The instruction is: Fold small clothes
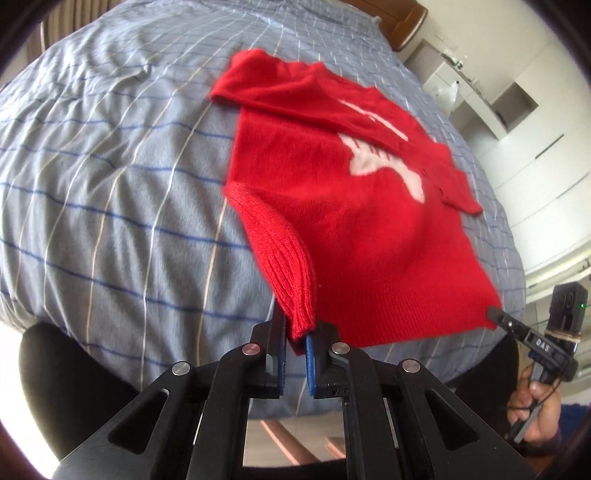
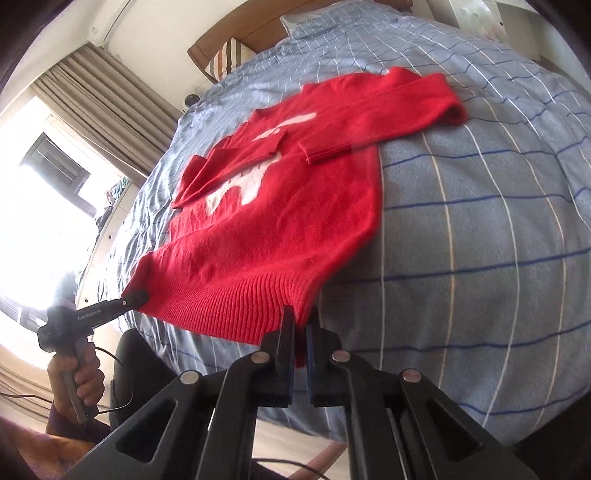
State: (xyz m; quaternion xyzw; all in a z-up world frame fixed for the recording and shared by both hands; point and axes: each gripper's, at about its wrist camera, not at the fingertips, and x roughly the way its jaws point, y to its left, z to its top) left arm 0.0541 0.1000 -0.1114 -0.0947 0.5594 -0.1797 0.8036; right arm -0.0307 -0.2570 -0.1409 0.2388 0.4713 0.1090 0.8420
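A small red knit sweater [image 1: 332, 206] with a white animal figure lies on the bed, both sleeves folded across its chest. It also shows in the right wrist view [image 2: 266, 229]. My left gripper [image 1: 295, 332] is shut on the ribbed hem at its left corner, lifted a little off the bed. My right gripper [image 2: 300, 325] is shut on the hem's right corner. Each gripper shows in the other's view: the right one [image 1: 496, 314] and the left one [image 2: 135, 297], each pinching its hem corner.
The bed [image 1: 110, 166] has a grey-blue checked cover [image 2: 480, 221] and a wooden headboard [image 2: 258, 26]. White cupboards [image 1: 535, 129] stand to the right. A curtained window [image 2: 55, 166] is on the left. The bed's near edge runs under the hem.
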